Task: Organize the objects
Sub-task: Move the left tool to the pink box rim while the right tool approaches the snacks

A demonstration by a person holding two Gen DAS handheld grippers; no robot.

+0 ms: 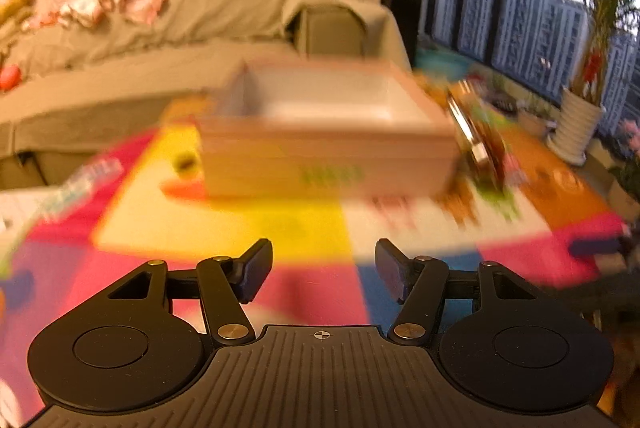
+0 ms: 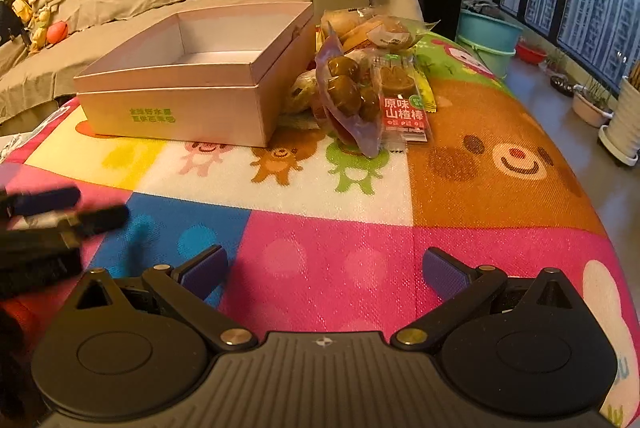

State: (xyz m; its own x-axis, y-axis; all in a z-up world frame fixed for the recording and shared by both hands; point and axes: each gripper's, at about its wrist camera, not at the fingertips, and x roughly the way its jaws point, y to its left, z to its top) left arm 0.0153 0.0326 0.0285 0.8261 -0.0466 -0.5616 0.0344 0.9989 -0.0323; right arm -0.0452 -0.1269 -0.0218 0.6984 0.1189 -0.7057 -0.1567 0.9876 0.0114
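Both grippers empty and short of a leaning snack pile beside an empty box

The left gripper (image 1: 324, 268) and right gripper (image 2: 325, 270) hover over the colourful play mat (image 2: 328, 260) with their jaws spread wide and nothing between them. The open pink cardboard box (image 2: 180, 108) sits empty towards the far end of the mat, and the snacks lie heaped just beside its right wall: a clear bag of brown glazed fruit (image 2: 348, 96) stands propped on edge, a red hawthorn-stick packet (image 2: 404, 112) leans against it, and wrapped buns (image 2: 372, 28) lie behind. The likely trouble is the heap itself. Pulling one packet could tip the propped bag or drag its neighbours towards the mat's right edge. The crinkly film may slip from a shallow pinch. The left wrist view is blurred, so aiming from it could be off.
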